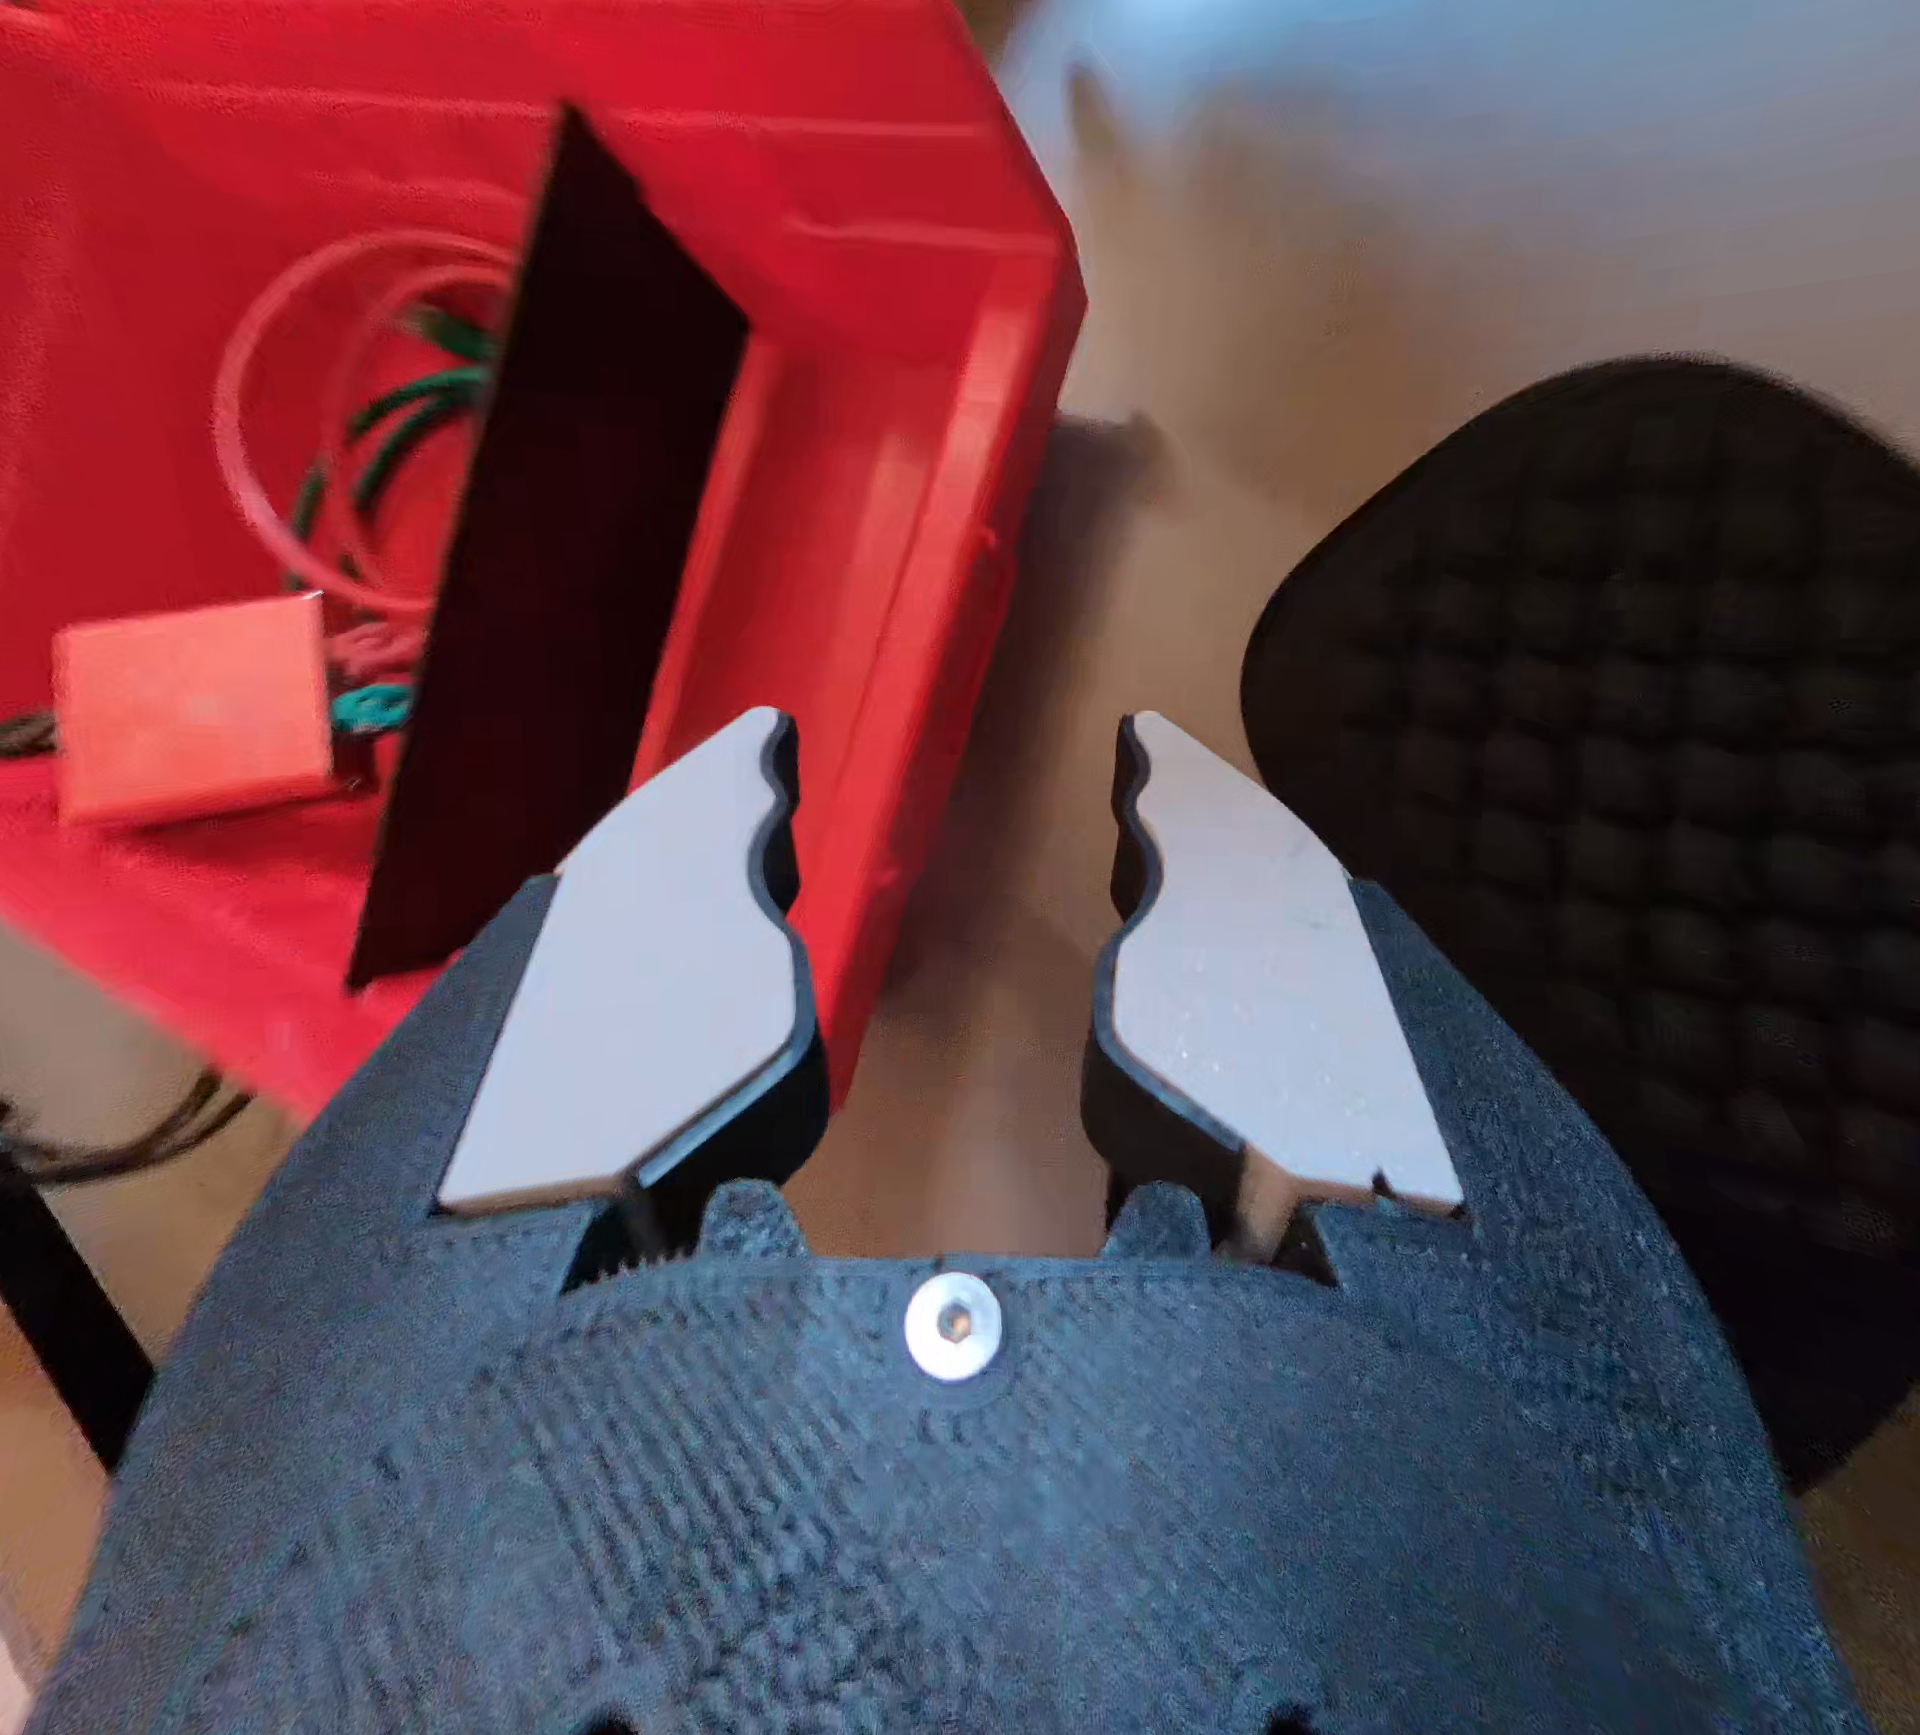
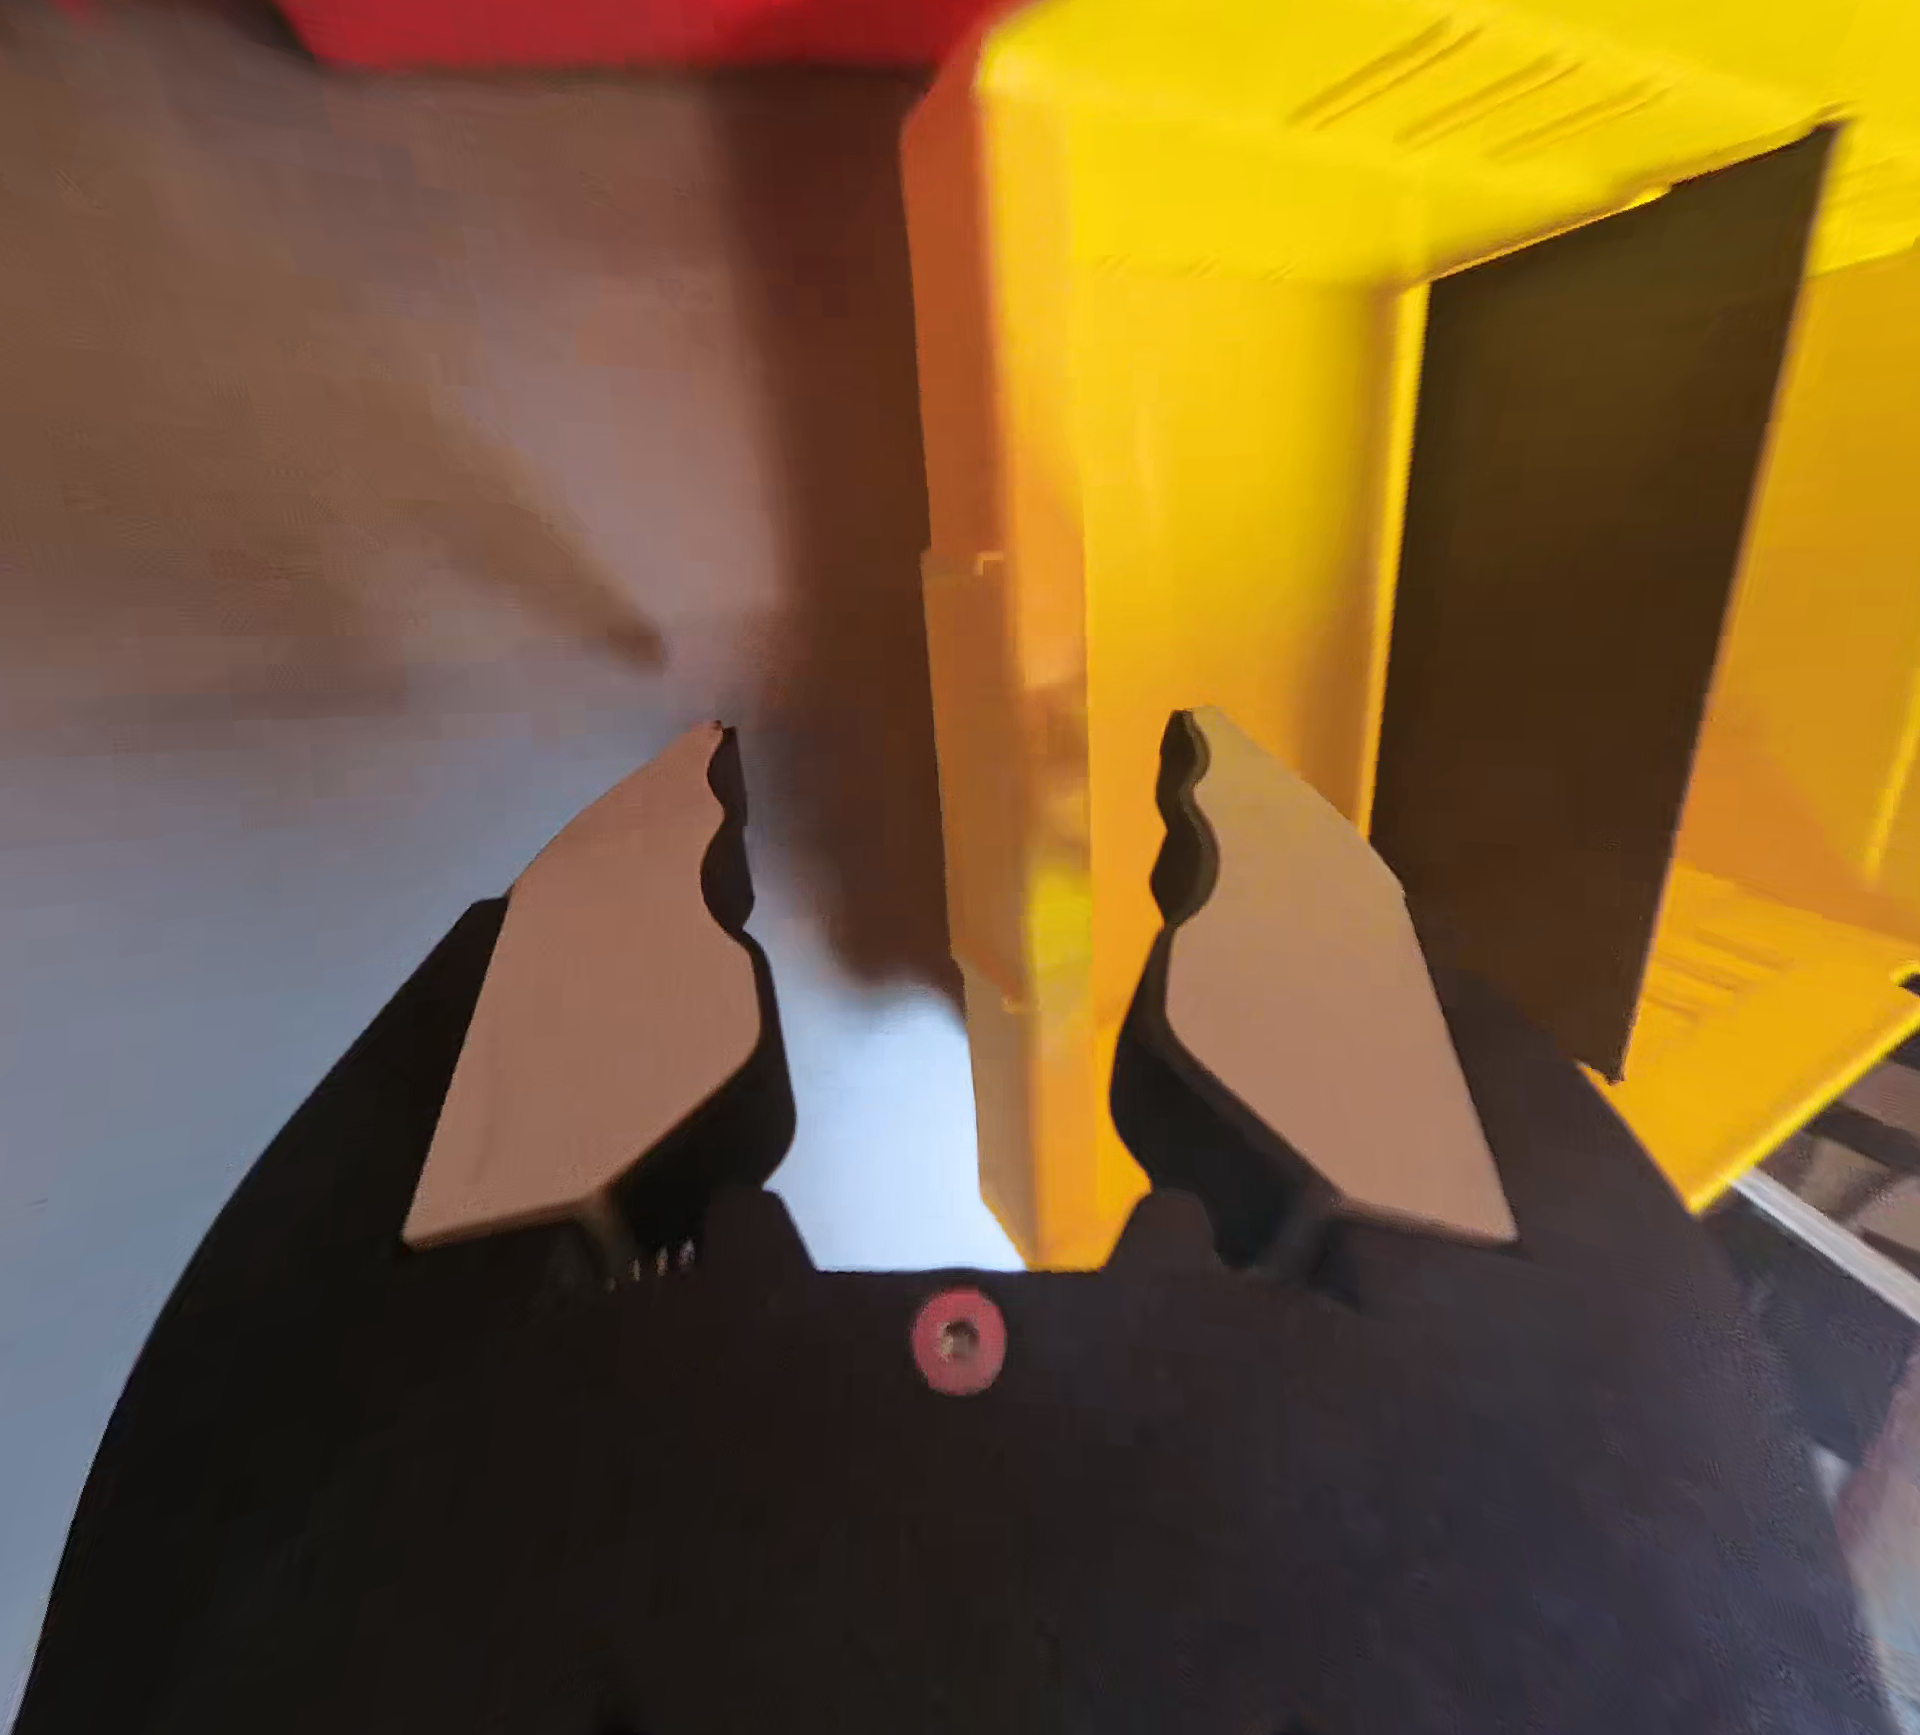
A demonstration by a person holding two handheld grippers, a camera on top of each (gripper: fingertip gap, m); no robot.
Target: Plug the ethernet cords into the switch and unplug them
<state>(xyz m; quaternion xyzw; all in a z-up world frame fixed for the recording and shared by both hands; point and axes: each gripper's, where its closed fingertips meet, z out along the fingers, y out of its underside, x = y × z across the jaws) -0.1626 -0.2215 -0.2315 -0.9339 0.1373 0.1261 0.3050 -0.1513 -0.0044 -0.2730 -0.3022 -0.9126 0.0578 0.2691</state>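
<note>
Left wrist view: one red bin (image 1: 883,314) with one black divider (image 1: 561,563) holds one switch (image 1: 192,709) and coiled cords (image 1: 395,428), at ten o'clock from the left gripper (image 1: 956,812), agape and empty. Right gripper (image 2: 951,812), also agape and empty, faces one yellow bin (image 2: 1195,459).

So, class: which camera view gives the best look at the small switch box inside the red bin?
The left wrist view: the switch lies in the red bin beside coiled cords. The right wrist view shows only the bin's red edge, no switch.
</note>
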